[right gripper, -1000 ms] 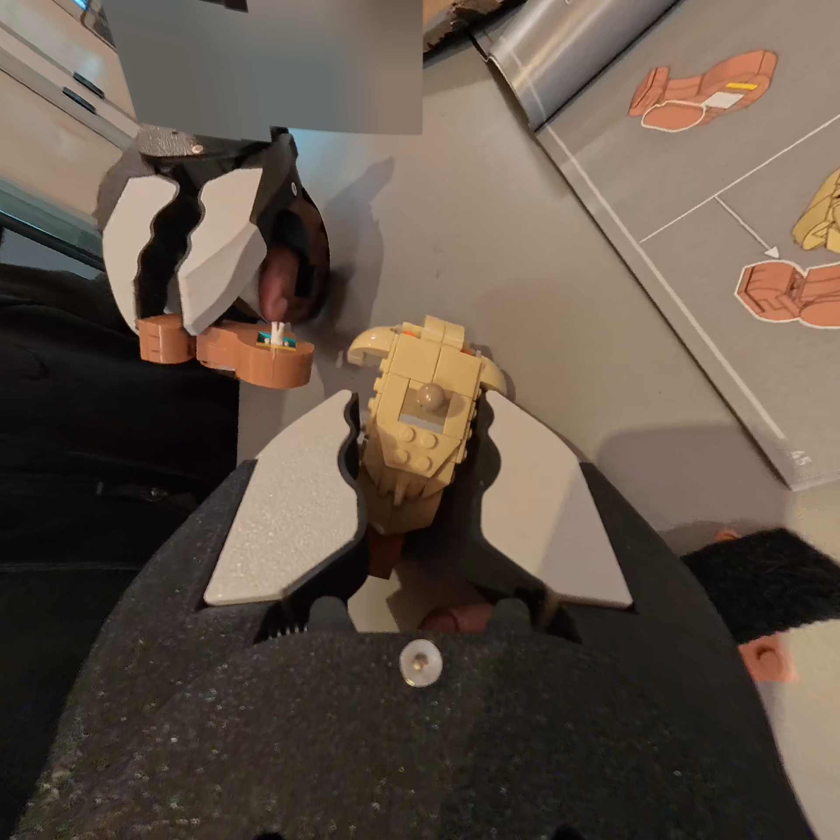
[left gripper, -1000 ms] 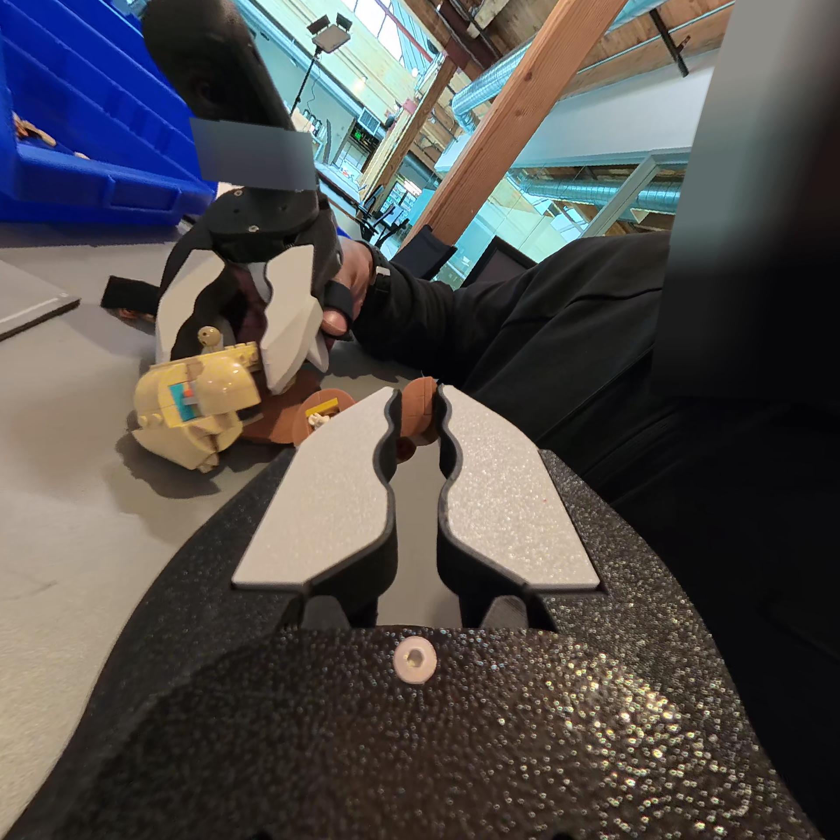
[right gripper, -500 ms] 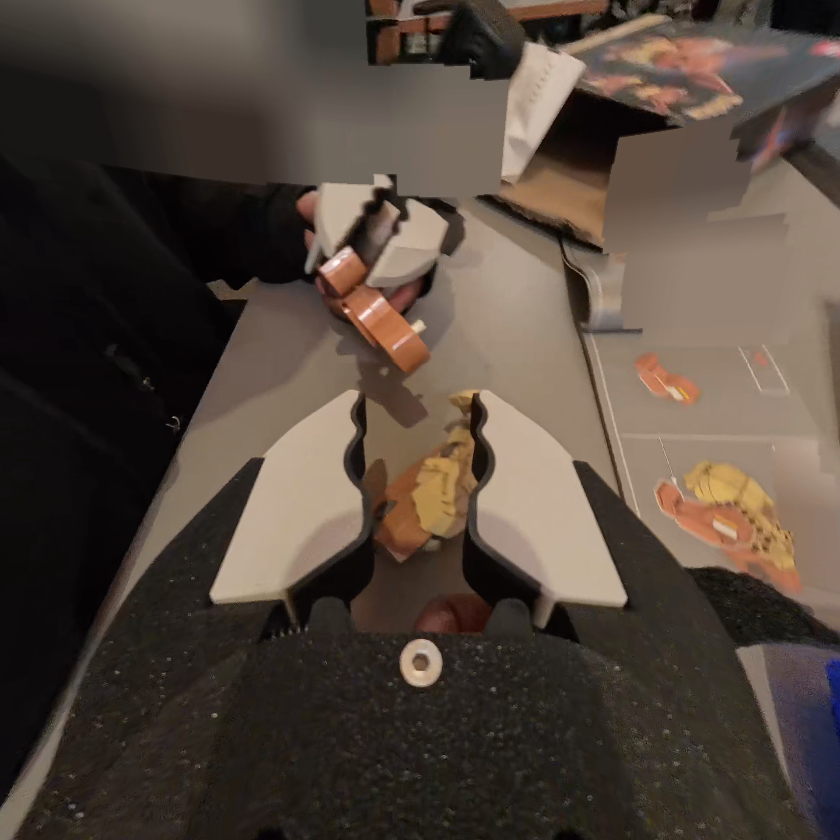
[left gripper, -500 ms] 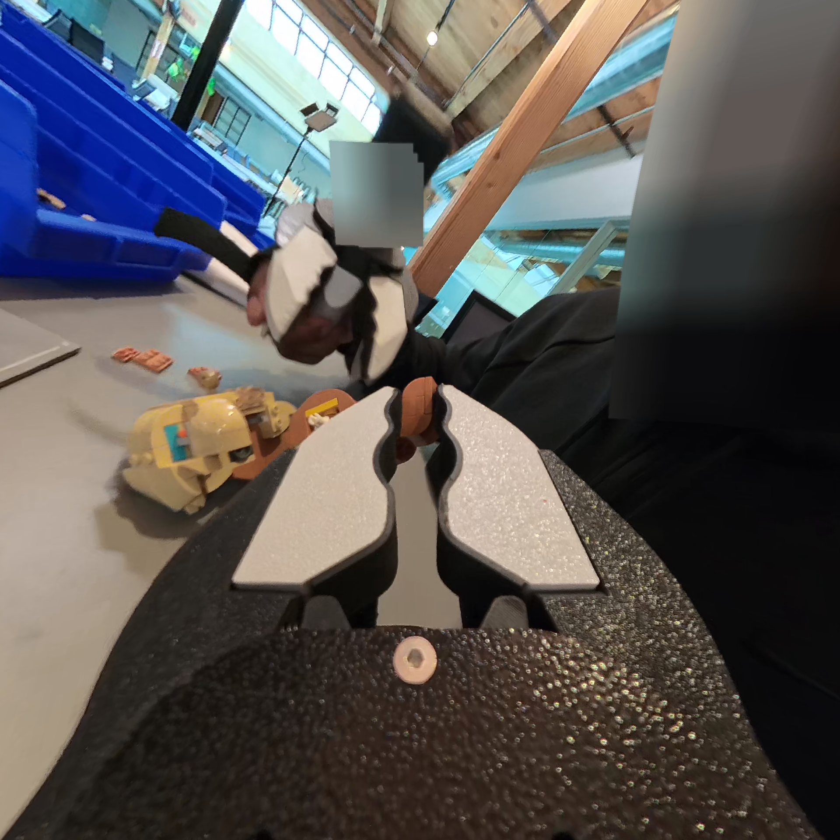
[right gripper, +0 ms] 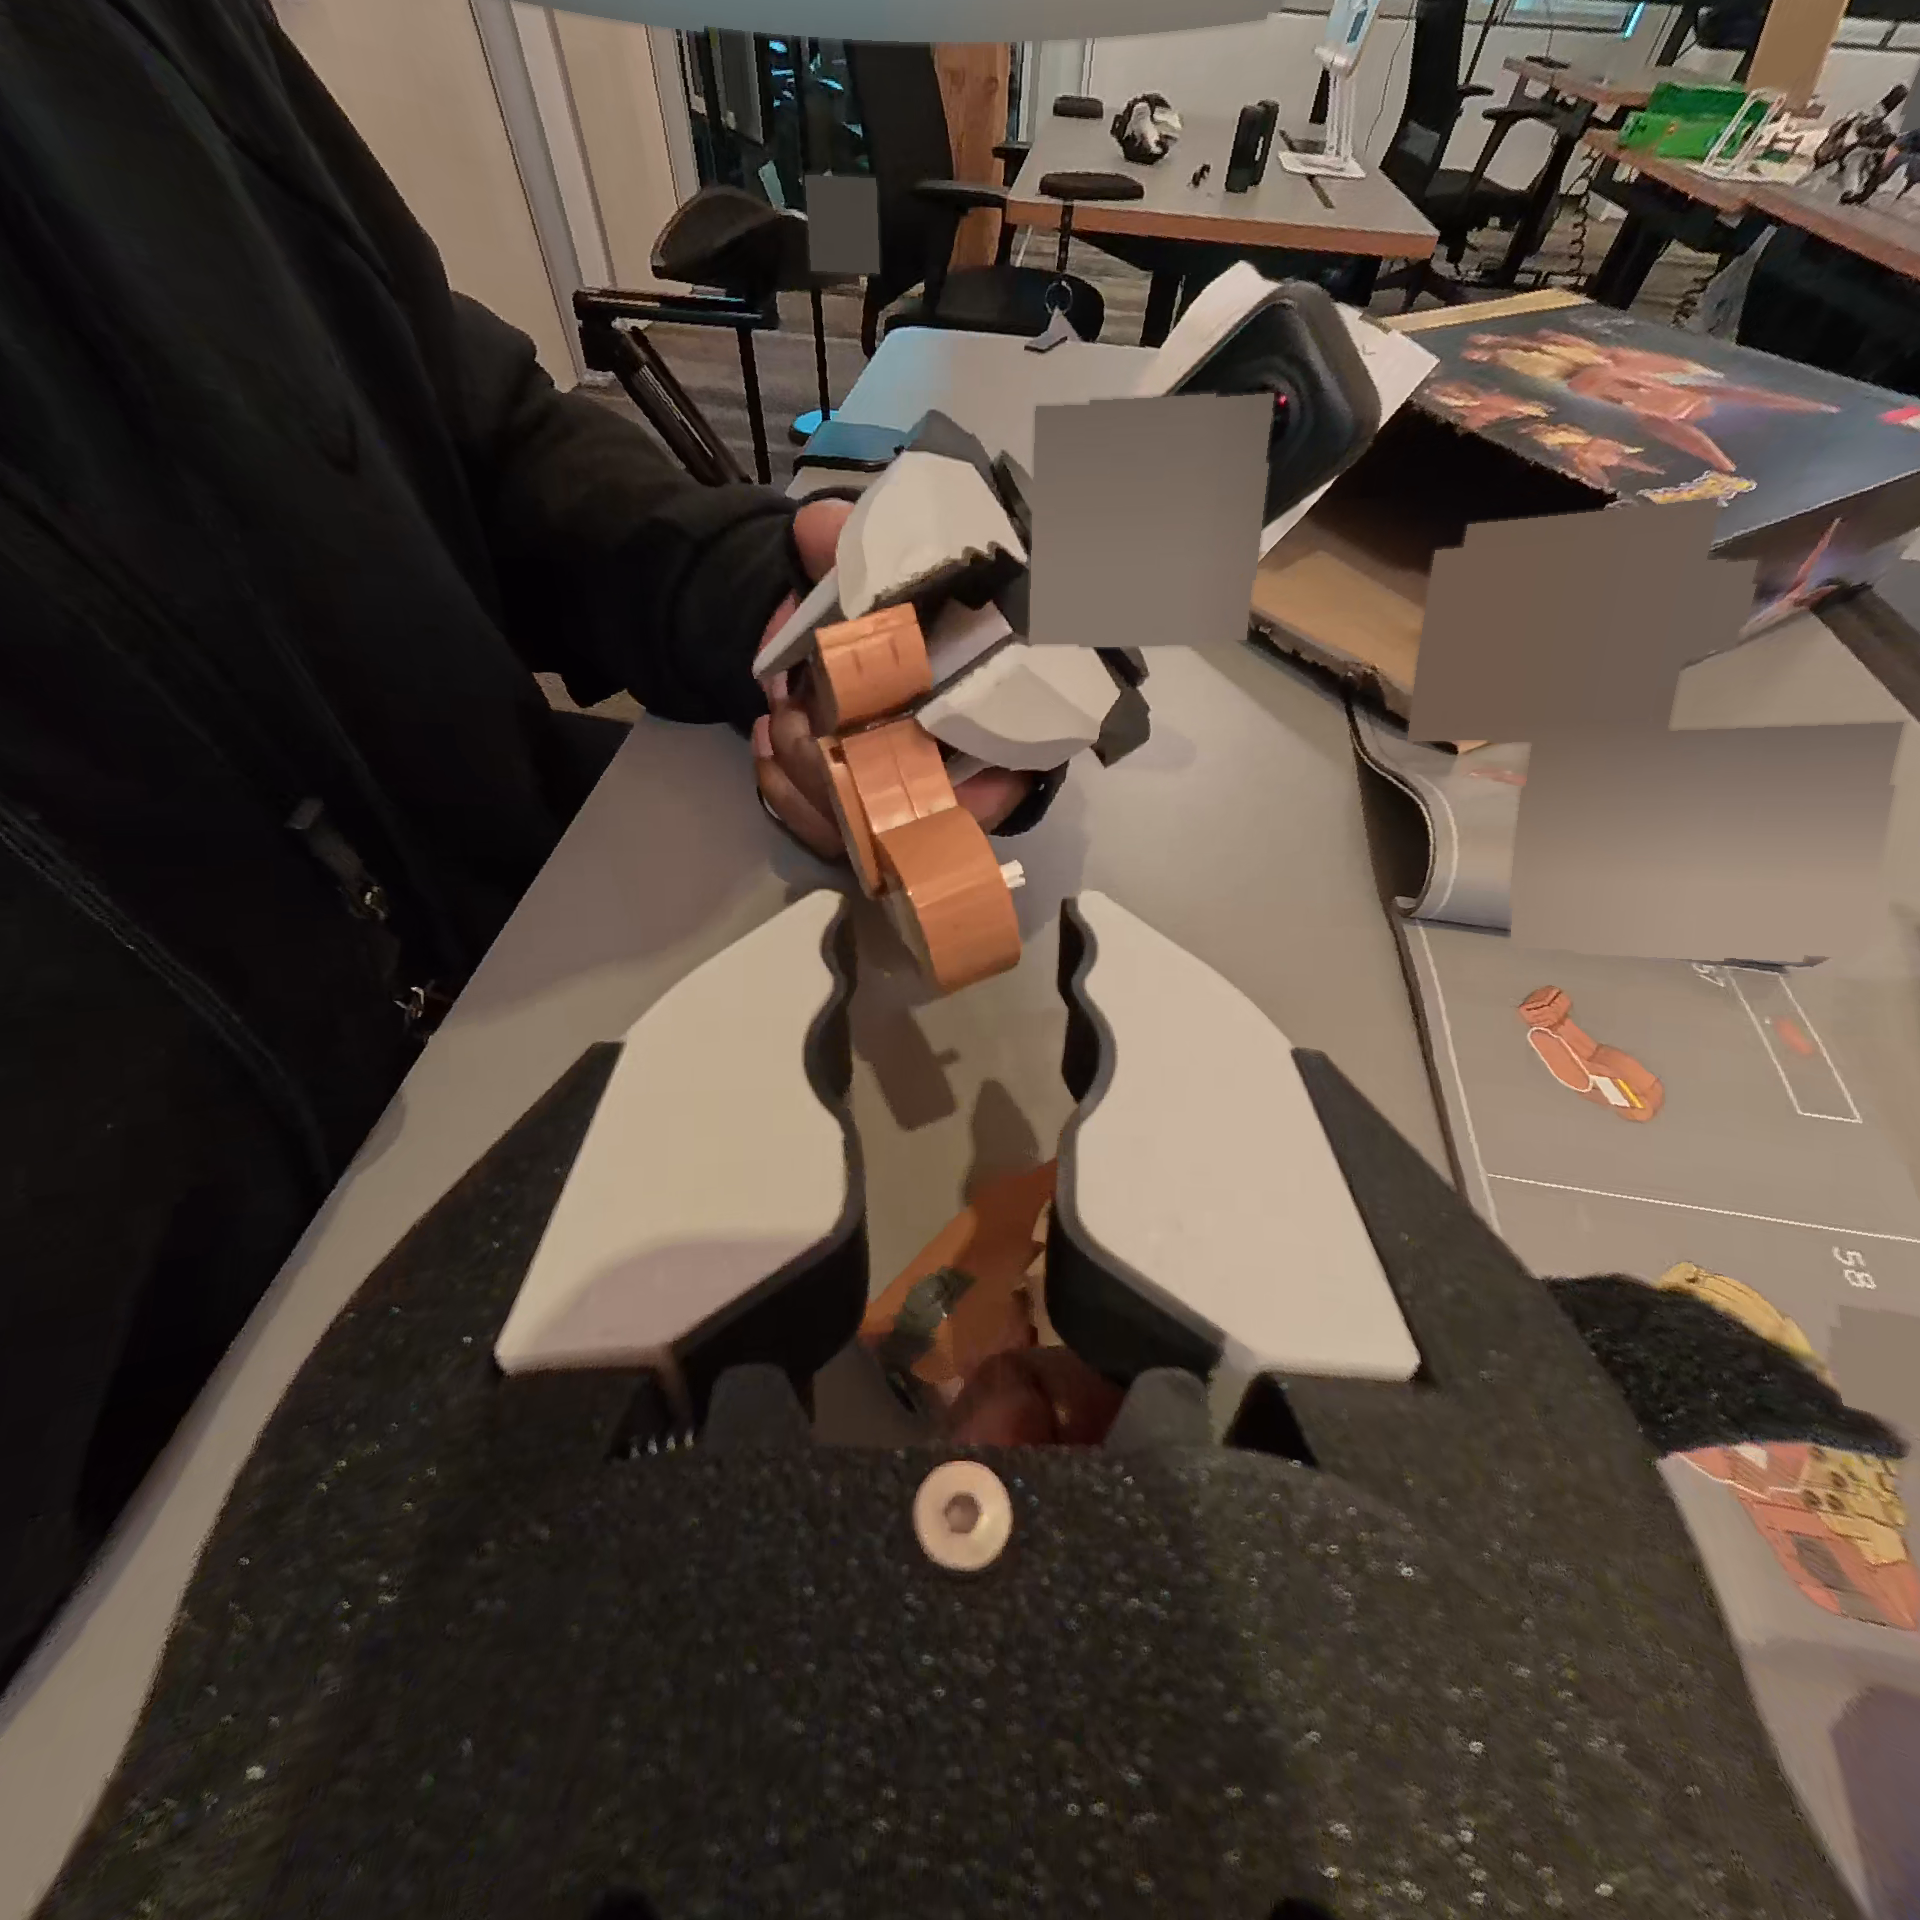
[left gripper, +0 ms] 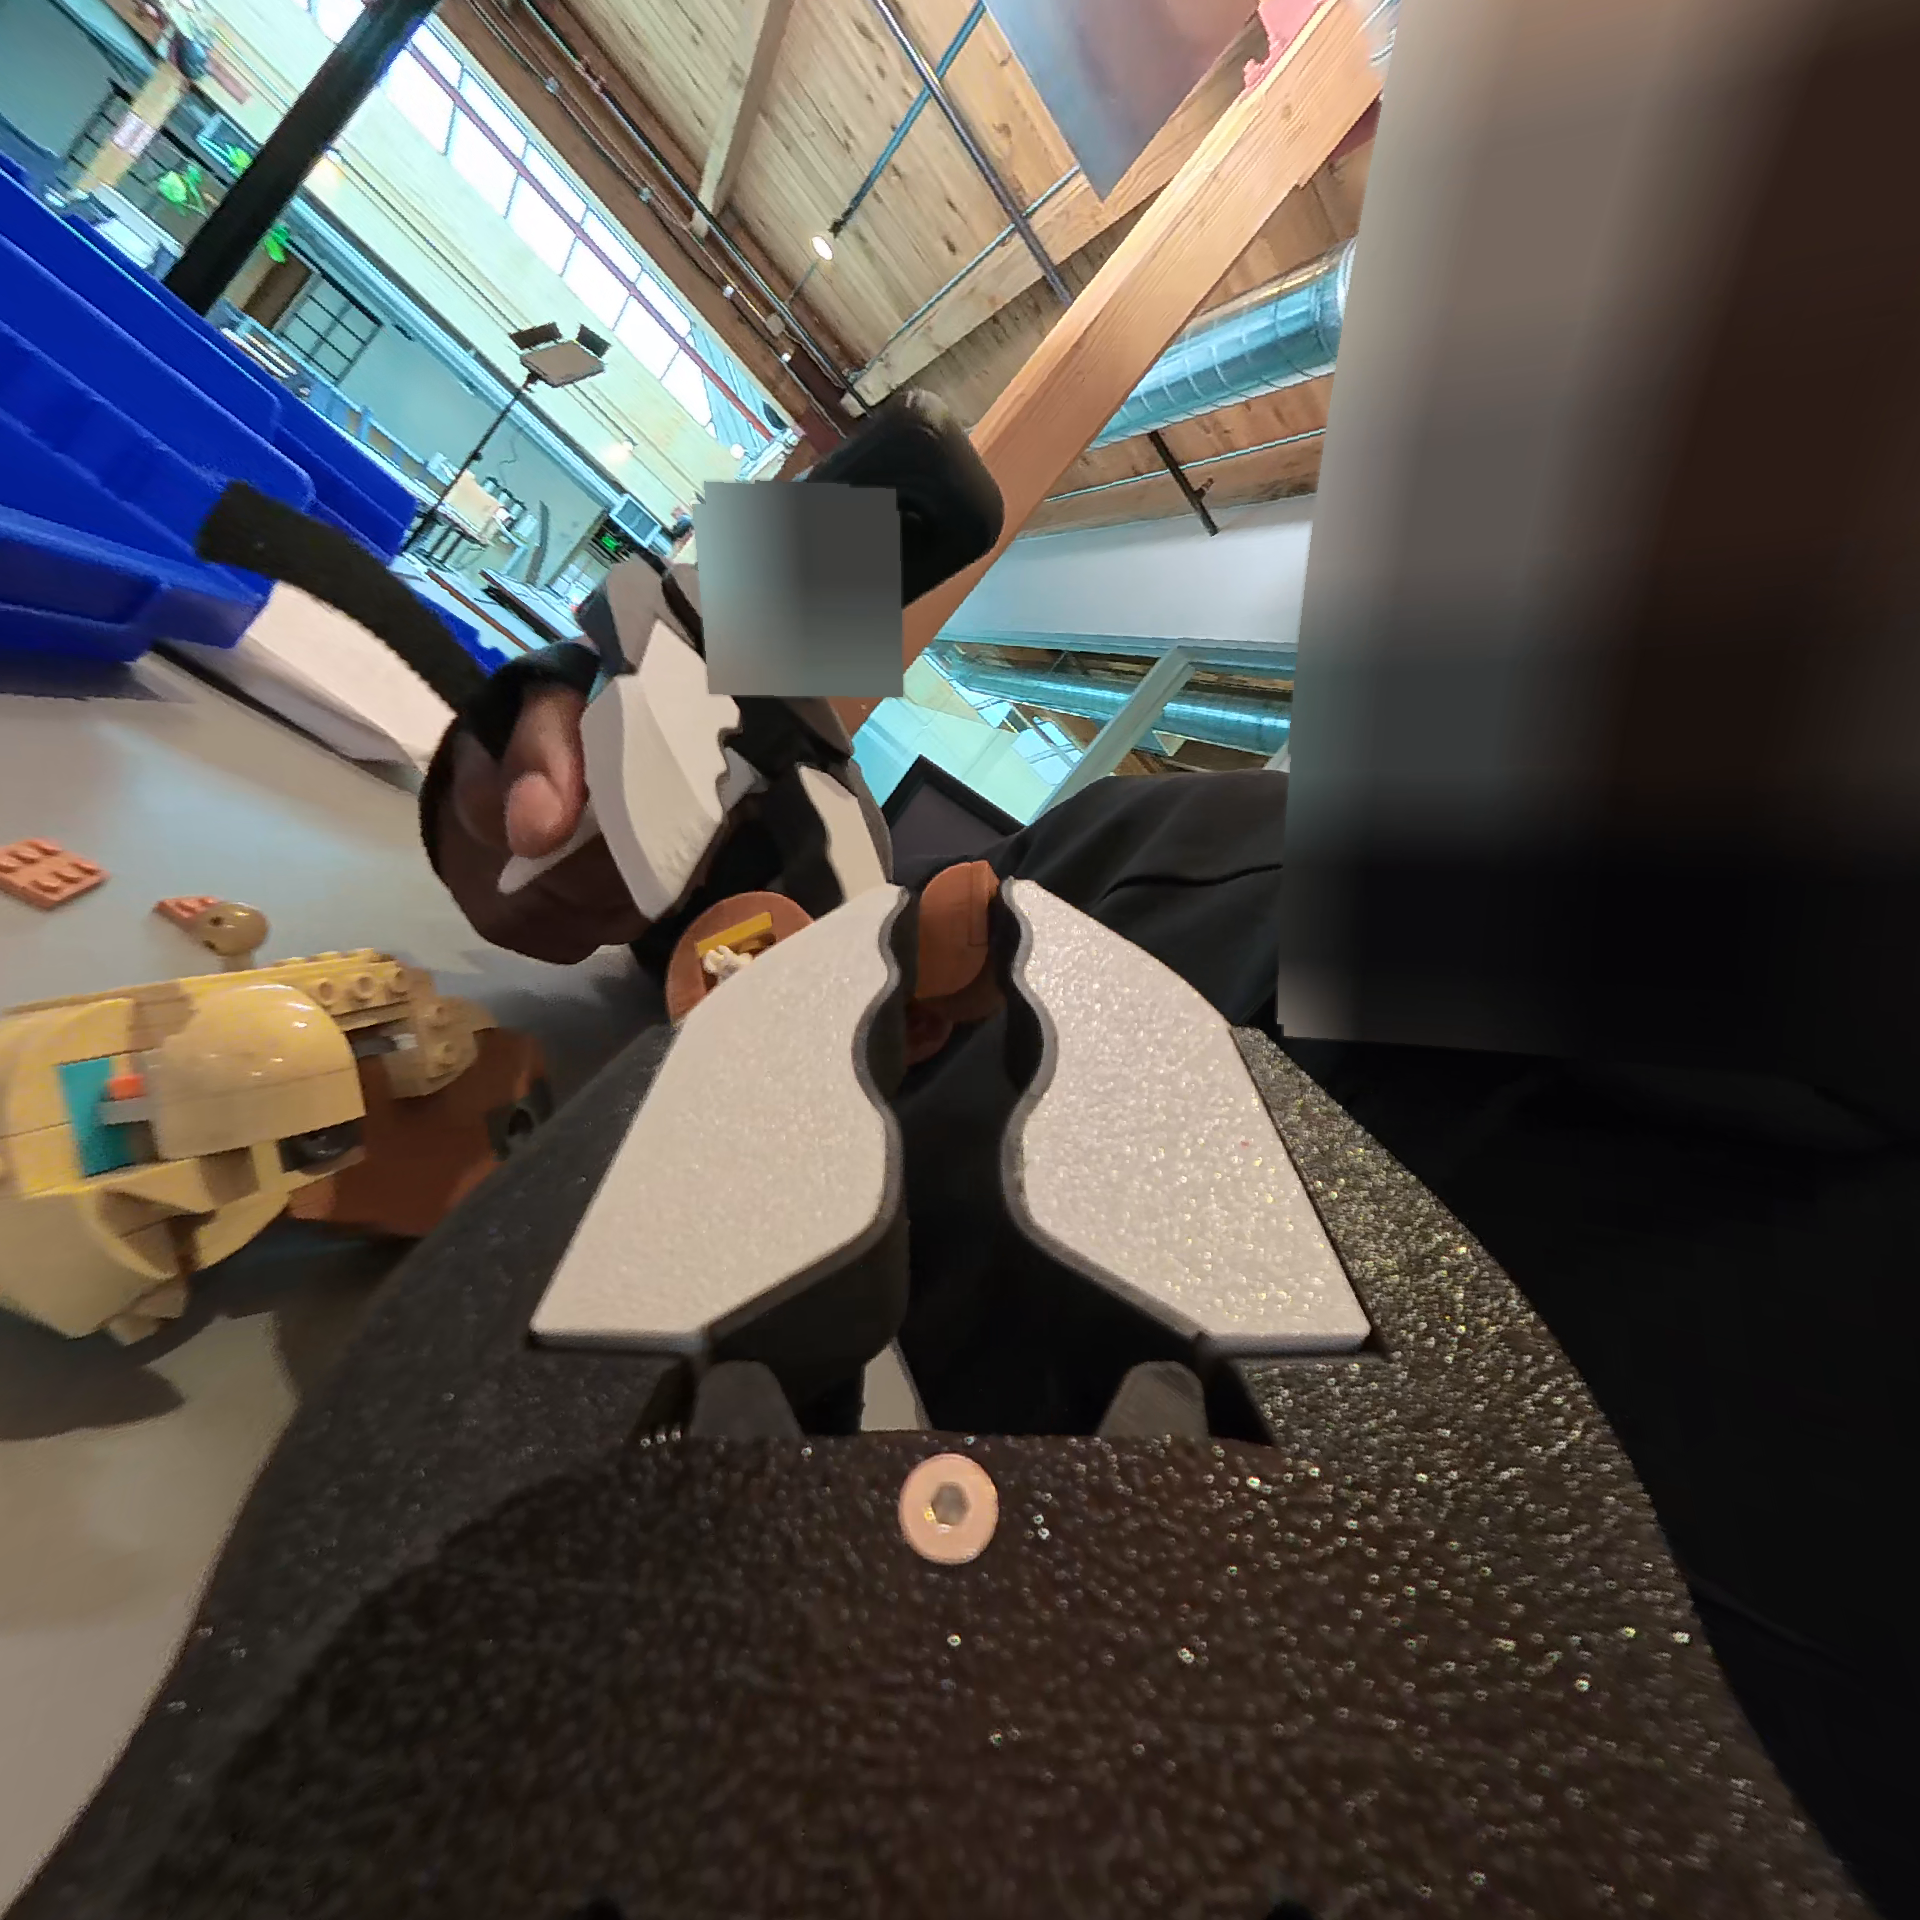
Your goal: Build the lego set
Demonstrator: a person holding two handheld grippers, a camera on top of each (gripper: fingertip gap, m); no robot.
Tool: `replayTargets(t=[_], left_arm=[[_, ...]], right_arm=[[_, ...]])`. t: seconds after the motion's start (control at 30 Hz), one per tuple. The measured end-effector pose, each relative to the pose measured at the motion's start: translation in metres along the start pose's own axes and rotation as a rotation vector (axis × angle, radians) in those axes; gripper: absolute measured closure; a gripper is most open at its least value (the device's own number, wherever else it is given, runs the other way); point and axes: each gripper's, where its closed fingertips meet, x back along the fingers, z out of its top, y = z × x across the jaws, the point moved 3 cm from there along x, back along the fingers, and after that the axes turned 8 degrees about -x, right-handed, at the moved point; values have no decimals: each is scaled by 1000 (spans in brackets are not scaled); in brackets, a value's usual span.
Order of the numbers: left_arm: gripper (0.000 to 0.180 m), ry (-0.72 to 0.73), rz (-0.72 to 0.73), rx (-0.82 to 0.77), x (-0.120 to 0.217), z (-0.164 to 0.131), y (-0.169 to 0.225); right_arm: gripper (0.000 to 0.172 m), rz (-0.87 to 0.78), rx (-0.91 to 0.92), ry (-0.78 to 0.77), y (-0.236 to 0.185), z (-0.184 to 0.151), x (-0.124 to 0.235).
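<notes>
The left hand-held gripper [left gripper: 951, 935] is narrowed onto a brown brick piece [right gripper: 914, 821], both pads pressing its rounded end, holding it clear above the grey surface [left gripper: 156, 790]. The right hand-held gripper [right gripper: 951, 935] stands part open with nothing between its fingertips, just beside that piece's free end. A tan and brown brick model [left gripper: 197, 1122] lies on the surface near the left gripper.

Bright daylight comes through big windows [left gripper: 582, 260] far past the left claw [left gripper: 951, 935]. The right view is dimmer, edges bend, and nearby bricks [left gripper: 177, 1132] look blurry.
</notes>
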Motion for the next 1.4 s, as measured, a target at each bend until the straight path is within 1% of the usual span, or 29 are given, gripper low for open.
replayTargets(t=[0.1,0.13,0.4,0.57,0.77,0.93,1.03,1.17,1.3,1.4], left_arm=[[167,2,-8,9,0,0,0],[167,9,-7,12,0,0,0],[167,22,28,12,4,2,-4],[167,24,104,-52,12,7,-7],[165,-19,206,-120,19,8,-13],[164,-58,271,-116,21,5,-21],[164,-119,326,-145,23,1,-25],[154,-208,414,-226,26,-5,-29],[134,-247,457,-233,25,-9,-34],[130,-289,473,-229,22,-14,-37]], right_arm=[[149,7,-17,13,0,-1,-1],[149,12,-26,17,0,-1,-1],[151,57,-108,27,0,-2,1],[152,53,-148,26,4,-4,4],[155,50,-164,16,5,-7,3],[155,35,-187,-17,8,-13,1],[155,23,-195,-23,10,-14,0],[155,8,-238,15,15,-9,3],[155,5,-298,75,20,-4,7],[155,4,-331,127,22,1,8]])
